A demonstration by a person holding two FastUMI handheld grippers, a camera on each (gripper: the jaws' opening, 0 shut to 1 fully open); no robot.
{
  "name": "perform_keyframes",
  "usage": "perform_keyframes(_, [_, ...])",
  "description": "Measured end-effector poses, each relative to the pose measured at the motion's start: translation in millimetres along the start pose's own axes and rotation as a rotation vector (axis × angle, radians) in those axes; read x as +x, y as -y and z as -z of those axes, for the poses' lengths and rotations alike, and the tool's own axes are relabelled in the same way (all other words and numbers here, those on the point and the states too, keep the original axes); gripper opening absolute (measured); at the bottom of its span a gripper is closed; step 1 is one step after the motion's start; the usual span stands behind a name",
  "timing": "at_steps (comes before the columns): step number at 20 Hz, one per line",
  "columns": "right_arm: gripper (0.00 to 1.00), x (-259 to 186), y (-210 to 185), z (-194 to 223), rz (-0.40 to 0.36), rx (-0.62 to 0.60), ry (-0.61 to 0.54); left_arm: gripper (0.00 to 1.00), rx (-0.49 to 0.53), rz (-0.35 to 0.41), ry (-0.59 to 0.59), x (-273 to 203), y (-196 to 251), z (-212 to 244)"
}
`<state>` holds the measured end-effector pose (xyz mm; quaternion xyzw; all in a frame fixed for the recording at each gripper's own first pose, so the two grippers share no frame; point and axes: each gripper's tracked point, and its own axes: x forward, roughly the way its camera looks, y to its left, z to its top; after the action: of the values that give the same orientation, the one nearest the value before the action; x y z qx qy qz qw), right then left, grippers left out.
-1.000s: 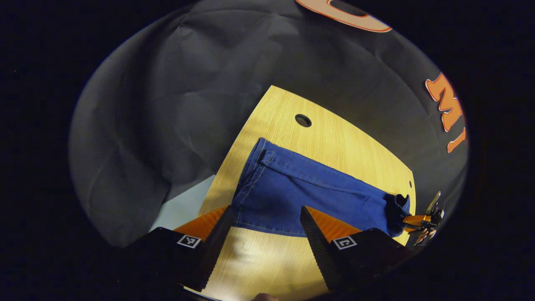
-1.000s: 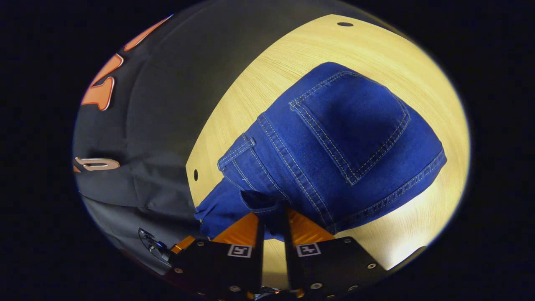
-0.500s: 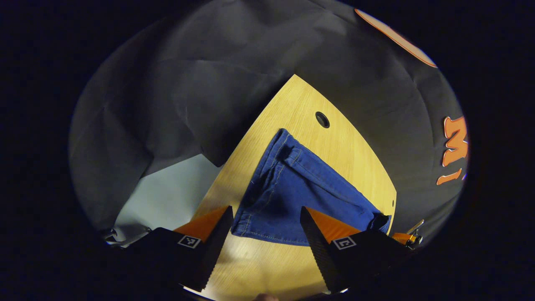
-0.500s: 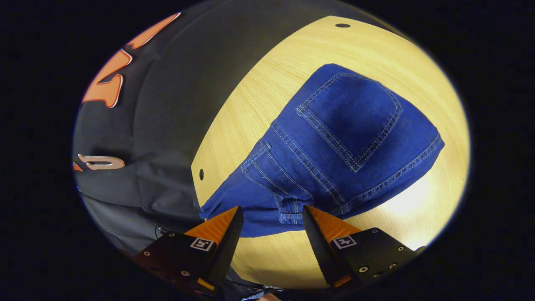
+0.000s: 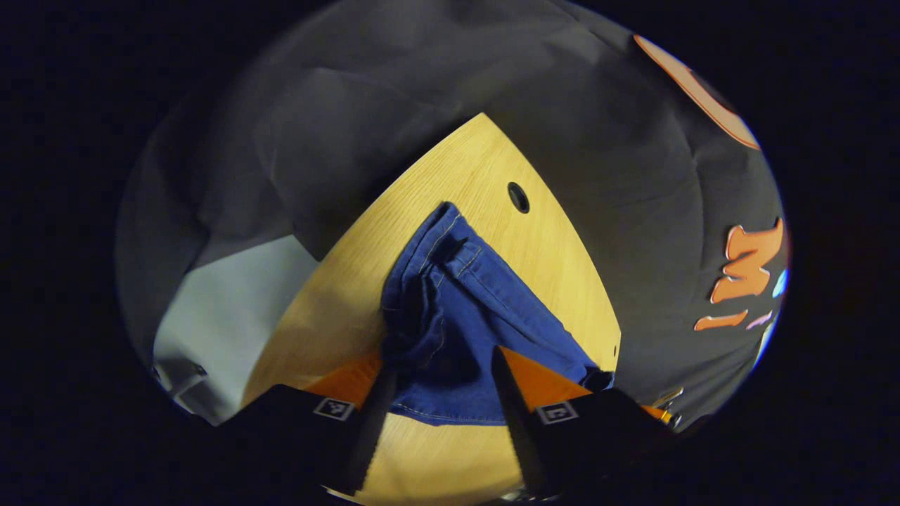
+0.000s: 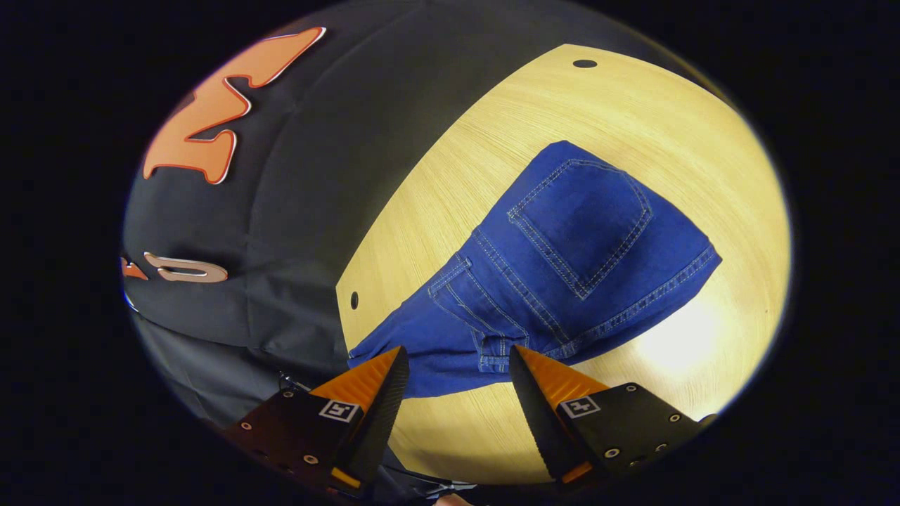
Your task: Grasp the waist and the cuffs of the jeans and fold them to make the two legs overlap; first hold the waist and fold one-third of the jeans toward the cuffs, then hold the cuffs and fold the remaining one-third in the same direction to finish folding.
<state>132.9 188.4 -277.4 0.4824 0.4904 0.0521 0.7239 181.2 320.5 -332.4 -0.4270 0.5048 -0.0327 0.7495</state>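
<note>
Blue jeans (image 5: 485, 316) lie folded lengthwise on the wooden table (image 5: 457, 161). In the left gripper view their near end runs between the fingers of my left gripper (image 5: 441, 358), and the denim is bunched up just beyond the left finger. The jaws stand apart, not pressing the cloth. In the right gripper view the waist end of the jeans (image 6: 583, 239) lies flat with the back pocket up. My right gripper (image 6: 455, 348) hovers open just short of the waistband and belt loop, holding nothing.
The table (image 6: 562, 105) has small round holes (image 5: 518, 197) (image 6: 584, 63) (image 6: 354, 300) near its edges. Black cloth hangs around the table. Pale floor (image 5: 225, 295) shows past the table's left edge in the left gripper view.
My right gripper let go of the waistband, opened and drew back a little. My left gripper swung round and moved onto the near end of the jeans, which now bunches; its fingers narrowed slightly.
</note>
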Motion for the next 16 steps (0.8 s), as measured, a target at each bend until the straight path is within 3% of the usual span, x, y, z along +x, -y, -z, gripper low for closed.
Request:
perform_keyframes(1, [0.88, -5, 2, -1, 0.003, -0.007, 0.006, 0.62, -0.031, 0.005, 0.007, 2, 3, -1])
perform_keyframes(2, [0.88, -9, 4, -3, -0.002, -0.018, 0.012, 0.58, -0.049, -0.026, 0.029, 6, -3, -1])
perform_keyframes(4, [0.88, -19, 7, -8, 0.002, -0.044, 0.028, 0.13, -0.045, -0.039, 0.065, 6, 2, 1])
perform_keyframes(6, [0.88, -28, 18, -16, 0.025, -0.079, 0.057, 0.13, 0.013, -0.044, 0.110, -9, 15, -6])
perform_keyframes(7, [0.88, -32, 22, -22, 0.035, -0.096, 0.073, 0.05, 0.042, -0.028, 0.125, 2, 34, -4])
perform_keyframes(10, [0.97, -43, 26, -38, 0.041, -0.127, 0.121, 0.05, 0.164, 0.031, 0.182, -43, 79, 1])
perform_keyframes(16, [0.98, -55, 31, -56, 0.033, -0.167, 0.142, 0.05, 0.386, 0.149, 0.212, -86, 201, 35])
